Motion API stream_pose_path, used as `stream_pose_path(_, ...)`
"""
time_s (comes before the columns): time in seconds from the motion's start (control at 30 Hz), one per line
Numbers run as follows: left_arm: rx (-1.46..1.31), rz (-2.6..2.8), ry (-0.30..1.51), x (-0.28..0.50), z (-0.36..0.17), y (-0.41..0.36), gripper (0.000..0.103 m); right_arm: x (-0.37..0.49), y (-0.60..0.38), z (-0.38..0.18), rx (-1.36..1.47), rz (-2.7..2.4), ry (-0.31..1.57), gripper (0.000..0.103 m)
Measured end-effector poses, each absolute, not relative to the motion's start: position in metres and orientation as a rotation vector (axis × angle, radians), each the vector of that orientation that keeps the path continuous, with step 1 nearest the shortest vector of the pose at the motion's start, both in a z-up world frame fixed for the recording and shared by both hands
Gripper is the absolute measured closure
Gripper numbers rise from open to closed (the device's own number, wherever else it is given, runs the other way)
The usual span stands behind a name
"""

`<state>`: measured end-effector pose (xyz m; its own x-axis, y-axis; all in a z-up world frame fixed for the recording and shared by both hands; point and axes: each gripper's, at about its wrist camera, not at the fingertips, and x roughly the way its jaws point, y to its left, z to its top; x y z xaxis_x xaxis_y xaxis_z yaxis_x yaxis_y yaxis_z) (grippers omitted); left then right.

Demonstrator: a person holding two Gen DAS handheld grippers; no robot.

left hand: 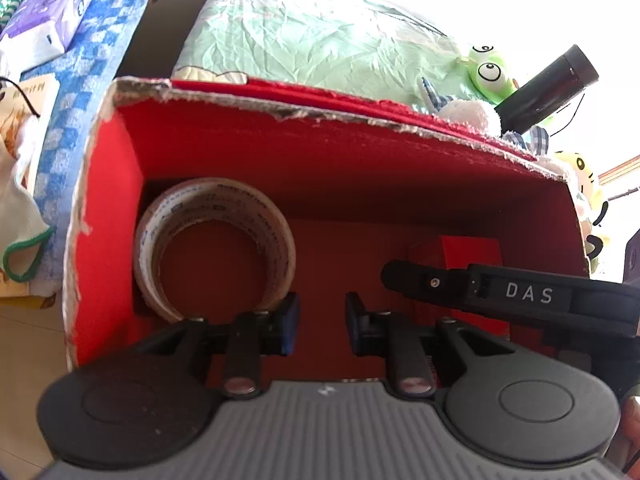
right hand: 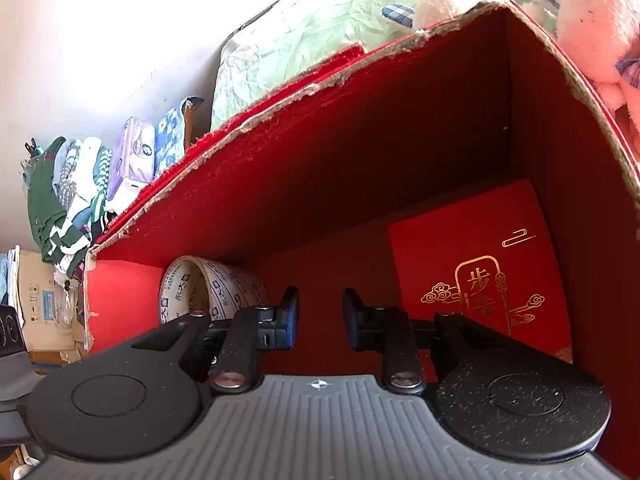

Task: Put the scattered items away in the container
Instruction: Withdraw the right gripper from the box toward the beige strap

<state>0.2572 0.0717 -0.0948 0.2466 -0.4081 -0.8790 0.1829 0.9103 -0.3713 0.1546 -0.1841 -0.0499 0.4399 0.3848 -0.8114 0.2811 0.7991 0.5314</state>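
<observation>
Red cardboard box (left hand: 100,184) with torn rim holds tape roll (left hand: 214,244) in its left corner and small red packet (right hand: 480,264) with gold print at right. Left gripper (left hand: 322,322) hangs over box floor, jaws at their narrowest, nothing between them. Right gripper (right hand: 320,316) inside box too, narrow gap, empty. Plush toys (left hand: 490,70) behind box.

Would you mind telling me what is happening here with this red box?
A person is tidying items into the torn red cardboard box. A roll of printed packing tape and a small red gold-printed box already lie inside. Both the left gripper and right gripper point into it, jaws holding nothing.
</observation>
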Motion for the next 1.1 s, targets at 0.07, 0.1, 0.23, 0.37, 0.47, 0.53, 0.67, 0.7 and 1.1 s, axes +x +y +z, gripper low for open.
stream_pose_path(0.07, -0.211, -0.405, 1.265, 0.257, -0.095, 0.072, 0.081, 0.155, -0.183, -0.05, 0.679, 0.069, 1.138, 0.076)
stream_pose_path(0.1, -0.209, -0.404, 1.264, 0.256, -0.095, 0.072, 0.08, 0.156, -0.182, -0.051, 0.679, 0.067, 1.139, 0.075)
stream_pose_path(0.23, -0.211, -0.404, 1.261, 0.254, -0.095, 0.074, 0.078, 0.157, -0.181, -0.054, 0.686, 0.065, 1.149, 0.075)
stream_pose_path(0.37, -0.205, -0.408, 1.257, 0.256, -0.097, 0.072, 0.078, 0.159, -0.178, -0.055, 0.682, 0.058, 1.143, 0.075)
stream_pose_path(0.47, -0.177, -0.424, 1.232, 0.253, -0.093, 0.068, 0.078, 0.159, -0.176, -0.055, 0.672, 0.053, 1.135, 0.075)
stream_pose_path(0.53, -0.146, -0.453, 1.204, 0.249, -0.089, 0.065, 0.078, 0.16, -0.174, -0.054, 0.663, 0.062, 1.131, 0.075)
stream_pose_path(0.67, -0.094, -0.531, 1.114, 0.236, -0.079, 0.06, 0.078, 0.149, -0.167, -0.038, 0.598, 0.048, 1.053, 0.075)
stream_pose_path(0.7, -0.084, -0.548, 1.079, 0.231, -0.075, 0.06, 0.077, 0.143, -0.166, -0.033, 0.59, 0.045, 1.028, 0.075)
stream_pose_path(1.1, -0.081, -0.63, 0.805, 0.149, -0.014, 0.068, 0.068, 0.044, -0.195, 0.033, 0.575, 0.113, 0.709, 0.075)
